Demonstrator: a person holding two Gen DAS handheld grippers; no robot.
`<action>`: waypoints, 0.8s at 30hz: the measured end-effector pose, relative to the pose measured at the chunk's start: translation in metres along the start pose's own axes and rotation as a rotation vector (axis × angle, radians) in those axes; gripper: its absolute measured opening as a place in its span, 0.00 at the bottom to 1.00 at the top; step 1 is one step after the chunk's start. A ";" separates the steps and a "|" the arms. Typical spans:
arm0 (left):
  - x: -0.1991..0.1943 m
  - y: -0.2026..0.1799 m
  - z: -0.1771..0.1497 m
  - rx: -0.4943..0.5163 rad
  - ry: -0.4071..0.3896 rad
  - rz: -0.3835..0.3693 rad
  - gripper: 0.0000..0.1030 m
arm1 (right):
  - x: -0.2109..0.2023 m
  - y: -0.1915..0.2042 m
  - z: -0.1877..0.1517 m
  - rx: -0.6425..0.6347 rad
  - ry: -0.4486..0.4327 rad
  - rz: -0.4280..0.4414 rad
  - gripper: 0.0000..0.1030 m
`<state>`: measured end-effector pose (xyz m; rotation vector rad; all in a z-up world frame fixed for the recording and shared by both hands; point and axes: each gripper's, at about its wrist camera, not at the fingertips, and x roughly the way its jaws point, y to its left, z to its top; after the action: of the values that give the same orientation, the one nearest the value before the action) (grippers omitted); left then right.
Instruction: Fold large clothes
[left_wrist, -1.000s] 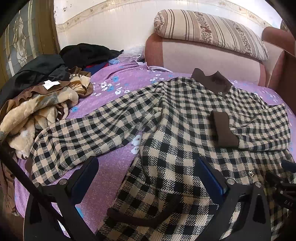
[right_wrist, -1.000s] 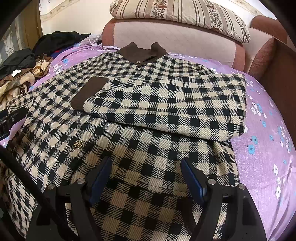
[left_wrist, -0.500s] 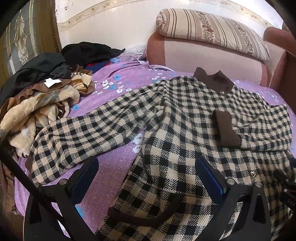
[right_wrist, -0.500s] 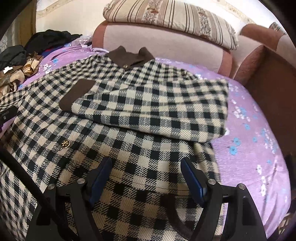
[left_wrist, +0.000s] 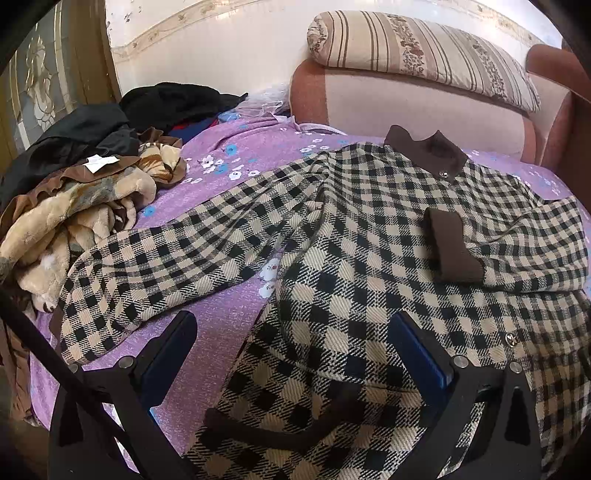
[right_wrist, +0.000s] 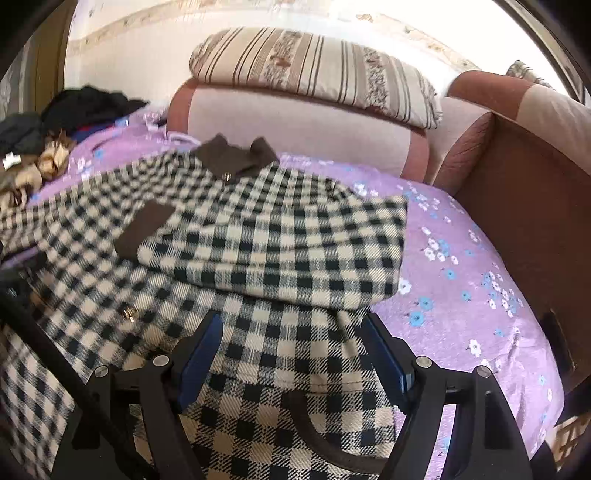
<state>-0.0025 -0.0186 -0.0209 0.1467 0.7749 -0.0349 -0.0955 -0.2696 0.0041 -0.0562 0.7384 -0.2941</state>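
Right gripper (right_wrist: 291, 354) has swung right since 0.5 s ago; more purple bed (right_wrist: 461, 295) shows. Left gripper (left_wrist: 291, 354) barely shifted. Both sets of fingers are apart and empty. Checked coat (left_wrist: 351, 266) lies flat on the bed, 1 sleeve (right_wrist: 280, 254) folded across the chest, the other sleeve (left_wrist: 166, 266) spread out. Judgement: grip the spread sleeve's cuff, fold it straight across. No containers visible.

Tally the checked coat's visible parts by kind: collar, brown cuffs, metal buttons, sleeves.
Collar: 1
Brown cuffs: 1
Metal buttons: 2
Sleeves: 2, one folded across the chest, one spread out
Total: 6
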 end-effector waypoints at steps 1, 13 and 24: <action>0.000 0.000 0.000 -0.001 -0.001 -0.003 1.00 | -0.005 -0.002 0.001 0.011 -0.015 0.005 0.81; 0.006 -0.005 0.000 0.002 0.010 -0.002 1.00 | -0.010 -0.008 0.005 0.033 -0.029 0.026 0.82; 0.005 -0.002 0.001 -0.009 0.015 -0.008 1.00 | 0.002 -0.002 0.000 0.005 0.001 0.023 0.82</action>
<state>0.0018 -0.0206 -0.0241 0.1359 0.7902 -0.0378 -0.0945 -0.2721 0.0028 -0.0423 0.7387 -0.2738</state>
